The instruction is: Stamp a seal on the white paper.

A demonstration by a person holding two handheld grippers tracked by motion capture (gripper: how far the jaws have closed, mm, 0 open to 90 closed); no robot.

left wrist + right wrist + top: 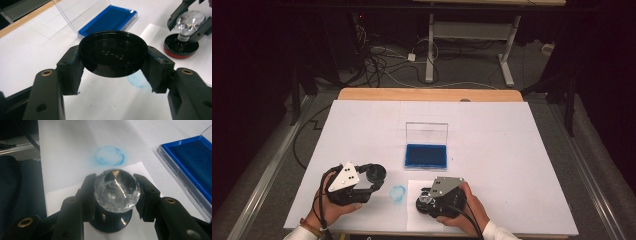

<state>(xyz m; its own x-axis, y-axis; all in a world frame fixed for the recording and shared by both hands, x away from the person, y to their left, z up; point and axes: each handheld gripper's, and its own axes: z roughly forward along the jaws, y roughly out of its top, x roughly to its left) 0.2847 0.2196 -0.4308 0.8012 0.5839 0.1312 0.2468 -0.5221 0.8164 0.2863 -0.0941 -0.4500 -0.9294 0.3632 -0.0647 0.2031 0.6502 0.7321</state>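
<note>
Here we pinch a round black plastic lid (pixel 113 53) in the left gripper (pixel 113 72) at lower left, and the right gripper (pixel 116 195) clamps a clear faceted knob stamp (pixel 117 190) lower centre; bare white table (pixel 512 150) lies right.

jaws: black, brass screws | plates: grey triangular | cables: black | sleeves: white

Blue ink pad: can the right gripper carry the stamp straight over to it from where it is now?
Probably yes. The right gripper is shut on the stamp by its clear knob, the ink pad lies open with its lid tipped back, and bare paper lies between them.
</note>
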